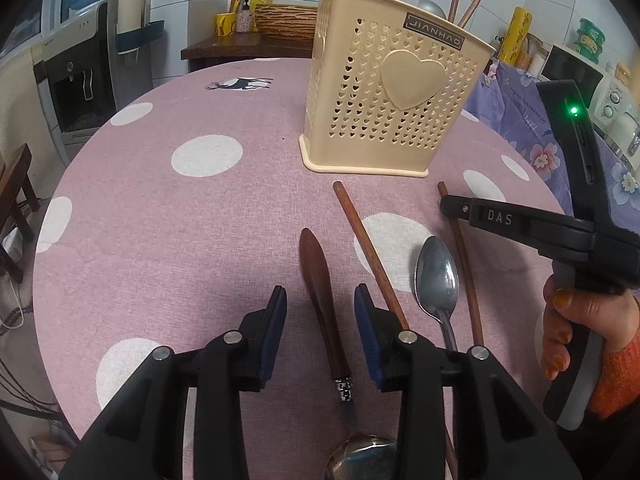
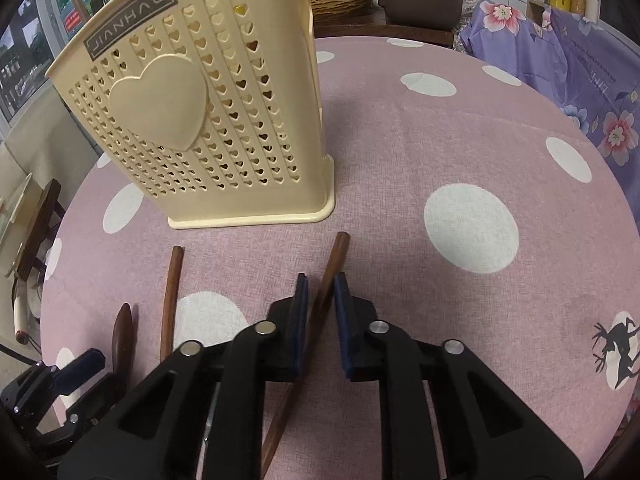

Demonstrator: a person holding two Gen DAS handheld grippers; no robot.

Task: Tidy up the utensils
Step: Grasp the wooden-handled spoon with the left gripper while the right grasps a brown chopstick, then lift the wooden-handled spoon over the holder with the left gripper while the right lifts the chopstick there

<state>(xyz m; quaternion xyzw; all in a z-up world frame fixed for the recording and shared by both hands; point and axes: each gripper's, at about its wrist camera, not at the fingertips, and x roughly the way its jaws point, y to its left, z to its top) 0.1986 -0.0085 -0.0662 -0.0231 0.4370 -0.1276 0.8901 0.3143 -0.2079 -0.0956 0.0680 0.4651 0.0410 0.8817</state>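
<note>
A cream perforated utensil holder (image 1: 388, 92) stands on the pink dotted tablecloth (image 1: 180, 220) and holds chopsticks and a spoon. It also shows in the right wrist view (image 2: 200, 112). My left gripper (image 1: 320, 312) is open, its pads either side of a wooden-handled spoon (image 1: 320, 284). Beside it lie a chopstick (image 1: 368, 252), a metal spoon (image 1: 436, 276) and a second chopstick (image 1: 464, 264). My right gripper (image 2: 321, 304) is open around that second chopstick (image 2: 332, 268), low over the cloth, pads apart from it. The other chopstick (image 2: 170, 300) lies to its left.
A water dispenser (image 1: 76, 80) stands at the left beyond the table. A wooden side table with a wicker basket (image 1: 286, 20) is behind. Floral purple cloth (image 2: 580, 64) covers something to the right. The table edge curves near on both sides.
</note>
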